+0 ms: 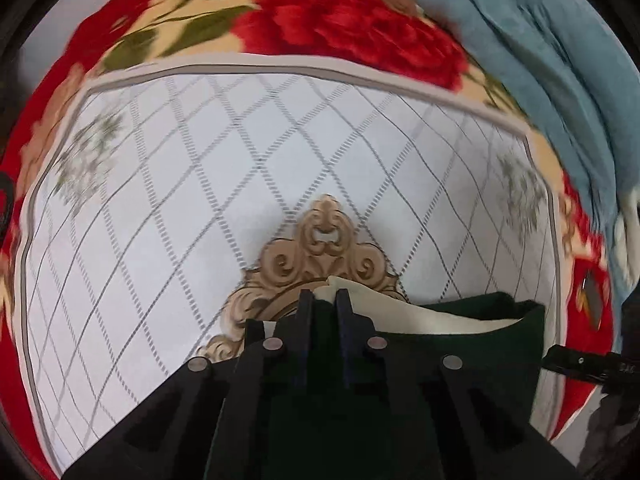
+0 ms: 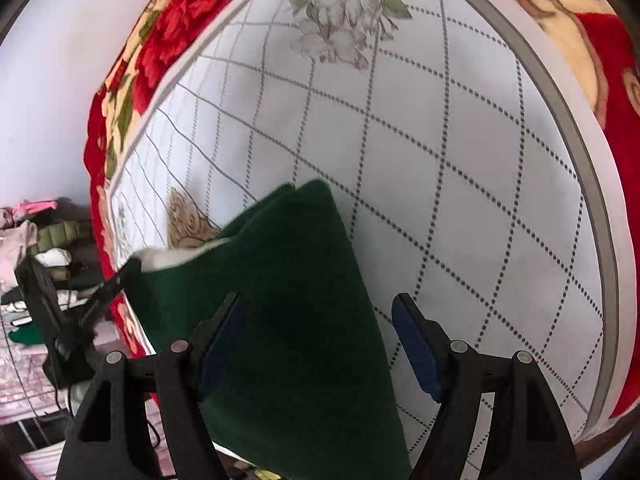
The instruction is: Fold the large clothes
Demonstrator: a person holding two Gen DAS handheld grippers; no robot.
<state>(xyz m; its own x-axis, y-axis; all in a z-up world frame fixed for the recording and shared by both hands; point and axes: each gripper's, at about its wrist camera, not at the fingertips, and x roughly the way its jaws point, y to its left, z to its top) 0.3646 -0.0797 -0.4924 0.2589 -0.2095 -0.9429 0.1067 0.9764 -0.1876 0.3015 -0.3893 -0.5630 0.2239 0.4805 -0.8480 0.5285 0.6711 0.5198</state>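
A dark green garment [image 1: 460, 344] with a cream lining [image 1: 384, 300] hangs above a white mat. My left gripper [image 1: 325, 300] is shut on the garment's cream-lined edge. In the right wrist view the same green garment [image 2: 296, 280] hangs folded between my right gripper's fingers. My right gripper [image 2: 318, 314] is open, its blue pads [image 2: 416, 344] apart on either side of the cloth. The left gripper [image 2: 124, 276] shows at the left there, holding the cream edge.
The white mat [image 1: 240, 160] has a grey diamond grid and a beige ornament [image 1: 320, 248], and lies on a red floral blanket [image 1: 340, 28]. A blue blanket [image 1: 540, 60] is bunched at the far right. A pile of clothes [image 2: 36, 240] sits off the bed's left.
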